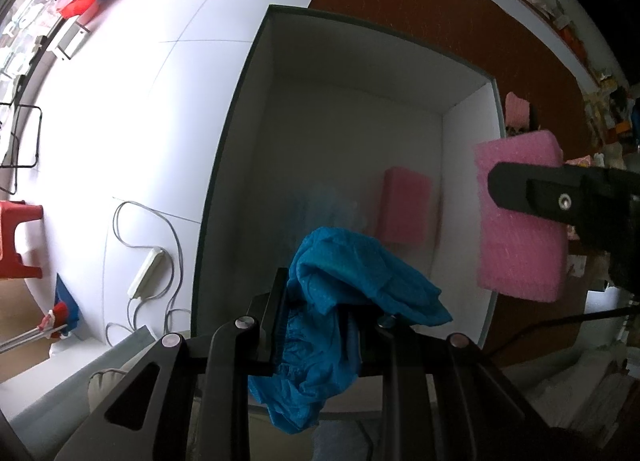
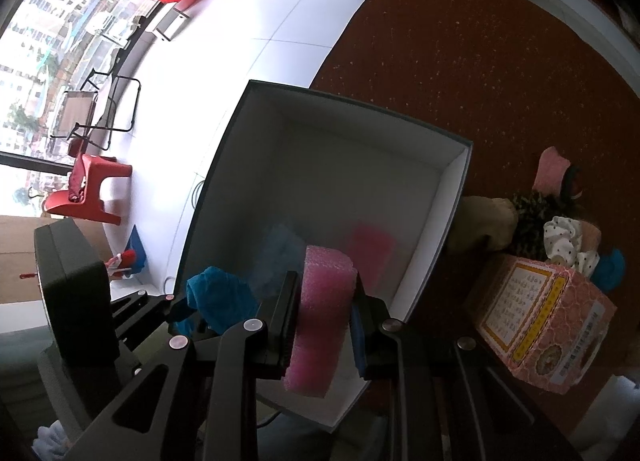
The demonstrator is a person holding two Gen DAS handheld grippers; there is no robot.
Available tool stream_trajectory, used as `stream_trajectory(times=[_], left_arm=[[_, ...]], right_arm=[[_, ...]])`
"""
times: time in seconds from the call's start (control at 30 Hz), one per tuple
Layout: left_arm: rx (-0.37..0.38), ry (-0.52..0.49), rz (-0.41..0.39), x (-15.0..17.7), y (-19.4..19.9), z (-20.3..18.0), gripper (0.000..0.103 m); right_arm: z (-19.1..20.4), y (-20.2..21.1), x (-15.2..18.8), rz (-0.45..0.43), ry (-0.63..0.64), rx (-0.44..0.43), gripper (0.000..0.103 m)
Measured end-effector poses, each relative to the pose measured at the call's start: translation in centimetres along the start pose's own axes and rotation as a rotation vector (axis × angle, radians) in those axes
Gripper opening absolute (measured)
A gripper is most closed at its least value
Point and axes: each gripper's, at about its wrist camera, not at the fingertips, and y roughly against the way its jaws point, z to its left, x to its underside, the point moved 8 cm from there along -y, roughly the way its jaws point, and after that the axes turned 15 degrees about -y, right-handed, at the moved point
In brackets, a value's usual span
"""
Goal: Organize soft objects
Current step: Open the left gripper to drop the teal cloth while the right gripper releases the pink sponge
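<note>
The left gripper has its jaws pinching a crumpled blue fabric cloth, held above the near edge of an open dark-rimmed box with white inner walls. The right gripper has its jaws clamped on a thick pink foam block, also over the box's near side. The box stands on a reddish-brown speckled surface, and its glossy floor shows faint pink and blue reflections.
</note>
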Motion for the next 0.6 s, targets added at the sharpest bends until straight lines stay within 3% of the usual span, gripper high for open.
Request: stream_trajectory(times=[0.47, 0.6], left_arm=[[-0.006, -0.009, 0.02, -0.2, -1.3, -1.3, 0.027], [0.005, -0.009, 0.011, 0.0, -1.1, -1.4, 0.036]], right_arm=[[0.2, -1.2, 0.0, 0.014, 0.016, 0.037, 0.025], [0.5, -1.5, -0.1, 0.015, 0.026, 0.039, 0.025]])
